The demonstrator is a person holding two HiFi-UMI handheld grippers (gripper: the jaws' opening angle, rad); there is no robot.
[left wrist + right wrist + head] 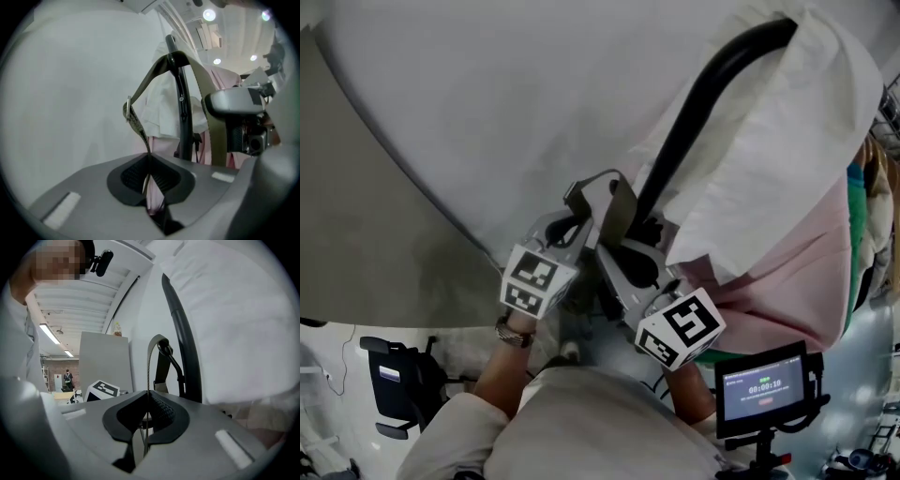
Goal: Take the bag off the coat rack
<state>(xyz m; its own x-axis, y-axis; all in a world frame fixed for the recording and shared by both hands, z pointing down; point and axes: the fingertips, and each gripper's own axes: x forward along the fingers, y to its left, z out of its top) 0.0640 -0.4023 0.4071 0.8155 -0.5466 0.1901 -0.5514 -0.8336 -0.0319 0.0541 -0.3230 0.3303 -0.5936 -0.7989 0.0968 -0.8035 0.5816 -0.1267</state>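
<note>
The bag's olive strap (215, 140) is hung over the black coat rack (185, 117), mid-frame. It is pinched tight by the left hand-held gripper (149, 164) and the right hand-held gripper (146, 401), likely so it can be lifted off. The bag itself is hidden.

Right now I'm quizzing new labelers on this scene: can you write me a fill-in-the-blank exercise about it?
1. The left gripper and right gripper both have jaws ____ on the strap.
2. The strap loops over a ____ hook on the rack.
3. Under the white garment shows a ____ garment.
Missing words: shut; black; pink.
</note>
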